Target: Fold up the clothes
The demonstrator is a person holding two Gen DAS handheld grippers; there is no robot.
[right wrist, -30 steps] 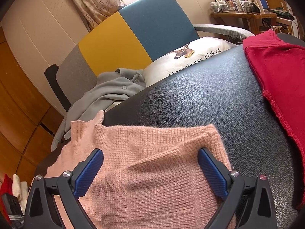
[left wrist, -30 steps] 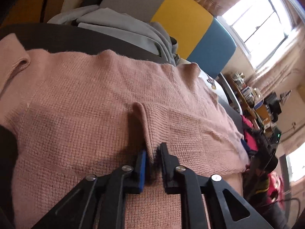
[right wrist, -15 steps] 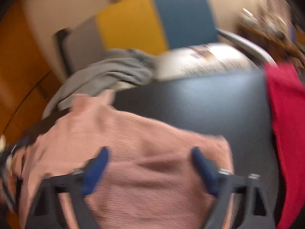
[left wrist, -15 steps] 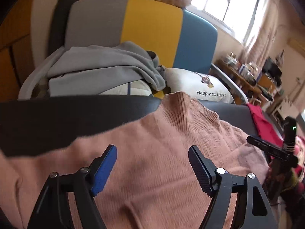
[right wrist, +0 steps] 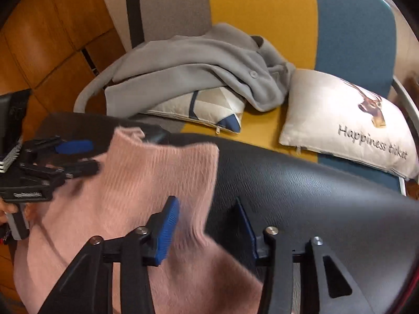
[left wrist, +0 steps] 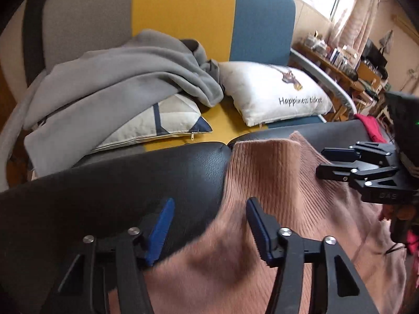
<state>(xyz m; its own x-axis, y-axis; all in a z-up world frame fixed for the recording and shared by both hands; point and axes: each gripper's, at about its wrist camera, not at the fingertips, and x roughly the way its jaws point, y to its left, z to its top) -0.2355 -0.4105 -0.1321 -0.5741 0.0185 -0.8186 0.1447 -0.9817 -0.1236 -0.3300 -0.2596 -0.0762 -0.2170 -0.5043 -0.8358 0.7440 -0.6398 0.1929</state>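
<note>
A pink knitted sweater [left wrist: 275,209] lies spread on a black leather-like surface [left wrist: 131,183], its ribbed collar pointing toward the far edge of that surface, next to a sofa. The left gripper [left wrist: 207,225] hovers over the sweater's left shoulder edge, beside the collar: its jaws stand partly apart and are closing, with the edge of the knit between the blue pads [left wrist: 159,225], though the pads do not visibly press on it. The right gripper [right wrist: 207,227] stands over the opposite shoulder edge, on the other side of the collar; its jaws are also partly apart and closing, the knit's border lying between them, one pad over the fabric and the other over bare black surface, with no clear pinch. Each gripper shows at the side of the other's view. Beyond the black surface stands a sofa [left wrist: 183,5] with grey, yellow and blue panels. On its seat lie a crumpled grey garment [left wrist: 117,78] draped over a patterned cushion [left wrist: 167,117], and a white pillow [left wrist: 277,91] printed with a deer and the words "Happiness ticket". A red garment [left wrist: 369,125] shows at the far right of the surface. Behind are a window with curtains, a cluttered wooden shelf, and wooden panelling on the left.
</note>
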